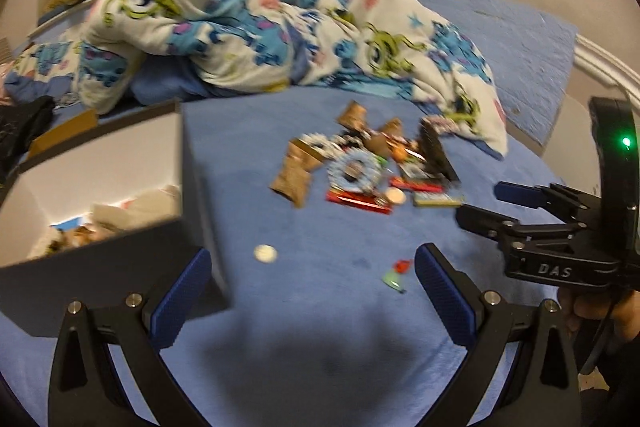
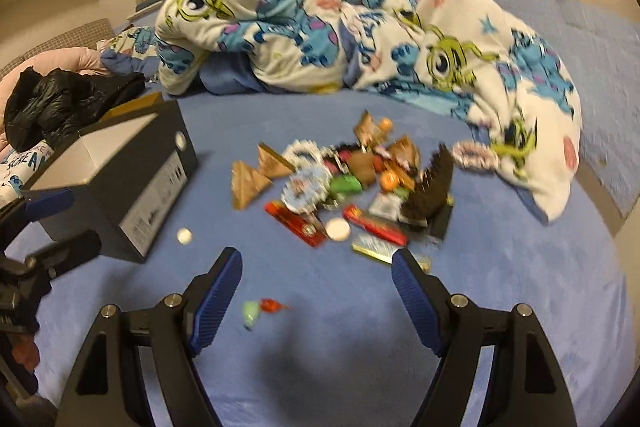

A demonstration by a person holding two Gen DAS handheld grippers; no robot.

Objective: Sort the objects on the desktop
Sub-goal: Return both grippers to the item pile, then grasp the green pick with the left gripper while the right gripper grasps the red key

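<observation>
On the blue bedsheet [image 2: 500,287], both grippers' jaws wide and empty, "DAS" on the right gripper [image 1: 476,205].

Pile of wrapped snacks [image 2: 352,187] mid-frame; open dark box [image 2: 116,179] at left; white disc [image 2: 184,236] between them.

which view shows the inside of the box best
The left wrist view: it looks down into the open box, showing pale items heaped at its bottom. The right wrist view shows mostly the box's dark outer walls and label, with little of the interior.
</observation>
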